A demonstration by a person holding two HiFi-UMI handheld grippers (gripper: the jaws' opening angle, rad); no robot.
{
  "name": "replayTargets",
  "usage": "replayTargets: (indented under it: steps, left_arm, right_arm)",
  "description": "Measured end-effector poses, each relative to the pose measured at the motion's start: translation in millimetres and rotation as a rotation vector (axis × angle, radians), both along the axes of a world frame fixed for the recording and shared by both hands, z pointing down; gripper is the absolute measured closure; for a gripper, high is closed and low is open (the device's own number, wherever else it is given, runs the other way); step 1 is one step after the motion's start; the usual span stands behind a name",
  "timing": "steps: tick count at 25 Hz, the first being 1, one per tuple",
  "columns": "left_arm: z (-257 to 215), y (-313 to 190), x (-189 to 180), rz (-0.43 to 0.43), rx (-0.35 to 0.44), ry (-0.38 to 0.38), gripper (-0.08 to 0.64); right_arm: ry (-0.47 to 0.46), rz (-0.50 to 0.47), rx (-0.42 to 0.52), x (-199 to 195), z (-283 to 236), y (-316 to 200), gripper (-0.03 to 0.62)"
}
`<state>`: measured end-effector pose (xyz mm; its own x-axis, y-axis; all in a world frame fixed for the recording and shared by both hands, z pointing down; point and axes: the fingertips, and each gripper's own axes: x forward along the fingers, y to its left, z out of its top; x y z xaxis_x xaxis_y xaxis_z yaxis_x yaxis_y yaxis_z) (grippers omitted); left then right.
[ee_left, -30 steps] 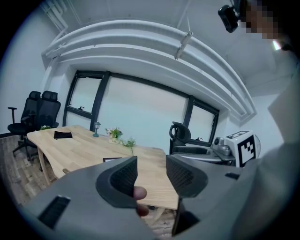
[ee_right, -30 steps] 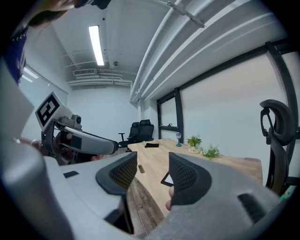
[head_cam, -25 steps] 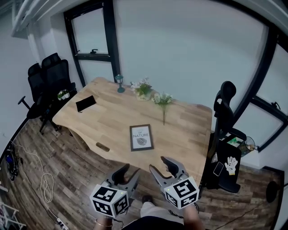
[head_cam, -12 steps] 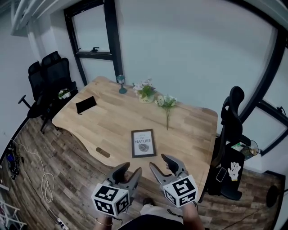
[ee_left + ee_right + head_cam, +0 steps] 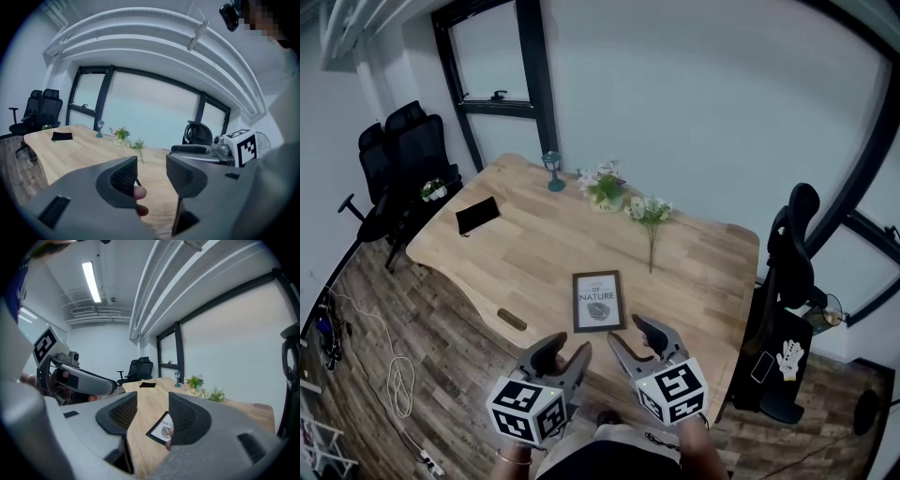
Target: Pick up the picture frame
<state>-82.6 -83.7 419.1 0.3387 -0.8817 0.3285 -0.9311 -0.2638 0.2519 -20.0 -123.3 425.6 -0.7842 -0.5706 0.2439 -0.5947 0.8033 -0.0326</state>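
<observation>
the wooden table (image 5: 534, 253) fills the middle of your head view, with black office chairs (image 5: 403, 155) at its far left end and another chair (image 5: 792, 272) at its right. you stand at the near long edge, not yet over the tabletop.

your left gripper (image 5: 564, 352) hangs low in front of you, short of the table edge, jaws spread with nothing between them; its own view (image 5: 152, 171) shows only bare tabletop past the gap. your right gripper (image 5: 628, 333) sits a little further forward, its tips just at the table's near edge, jaws also spread and empty.

the picture frame (image 5: 598, 301) lies flat on the table close to that near edge, ahead of both grippers and roughly between them. its long axis runs away from you, short bottom edge toward you, print upright as you read it. the right gripper is the nearer one: its jaws end just beside the frame's near right corner, and in the right gripper view the frame (image 5: 161, 427) shows straight through the gap between the jaws. so the reach looks like a short push forward and down with the right, taking the near short edge or the right long side; because the frame lies flat, you will likely need to get one jaw under its rim.

further back, well clear of the frame, are a black pouch (image 5: 477, 216), a flower pot (image 5: 605, 187), a loose sprig (image 5: 651, 220) and a small lantern (image 5: 551, 171).
</observation>
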Motion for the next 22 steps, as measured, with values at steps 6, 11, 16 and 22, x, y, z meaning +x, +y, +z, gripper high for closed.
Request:
replayTargets:
  steps: [6, 11, 16, 22]
  left_arm:
    - [4, -9, -2, -0.005, -0.007, 0.001, 0.374]
    - [9, -14, -9, -0.014, -0.015, 0.013, 0.374]
    - [23, -24, -16, 0.002, -0.041, 0.002, 0.374]
    - [37, -41, -25, 0.016, -0.066, 0.003, 0.374]
  right_arm:
    - [0.014, -0.005, -0.003, -3, 7, -11, 0.405]
    - [0.028, -0.012, -0.003, -8, 12, -19, 0.405]
    - [0.047, -0.017, -0.017, -16, 22, -29, 0.405]
    - [0.055, -0.004, -0.030, -25, 33, -45, 0.405]
